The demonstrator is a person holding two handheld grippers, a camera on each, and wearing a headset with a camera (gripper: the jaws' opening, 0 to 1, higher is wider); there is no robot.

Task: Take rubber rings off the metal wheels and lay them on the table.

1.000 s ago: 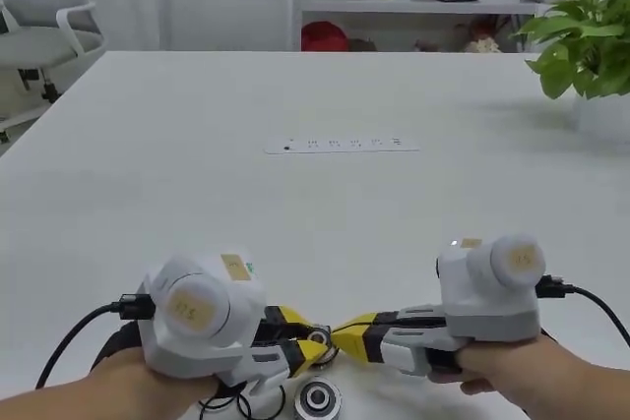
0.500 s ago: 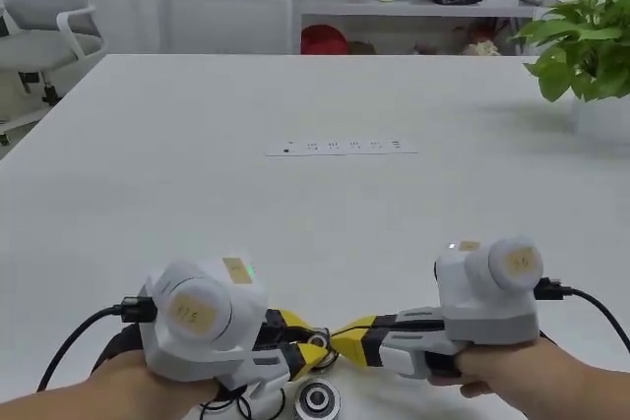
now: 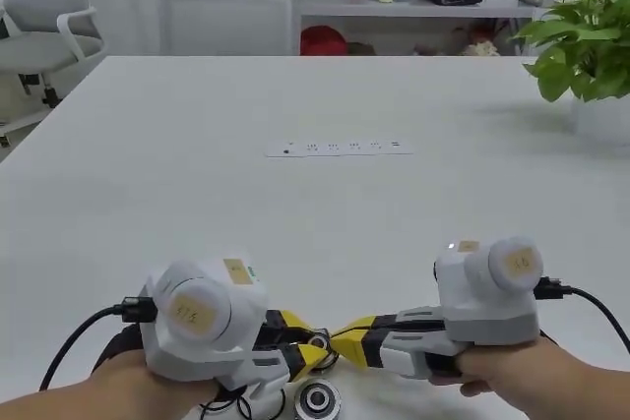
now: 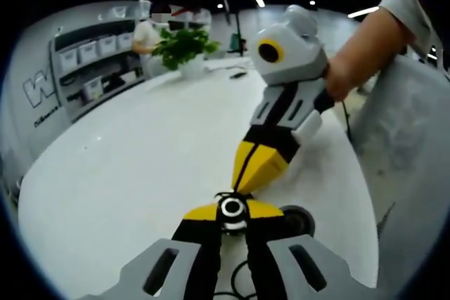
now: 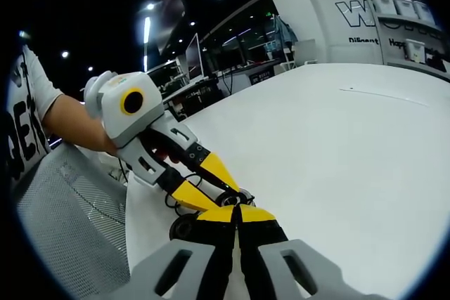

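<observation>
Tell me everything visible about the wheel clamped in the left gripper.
The wheel is small and round, with a shiny silver hub, a dark centre and a black rubber ring round its rim. Its face is turned toward the left gripper's camera. The left gripper clamps it between yellow jaws, over the white table. The right gripper, jaws shut, seems to pinch the ring's far edge.

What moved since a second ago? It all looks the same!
Nothing visibly moved. The left gripper stays shut on the small silver metal wheel, the right gripper stays shut against it, and the second metal wheel still lies on the white table.
</observation>
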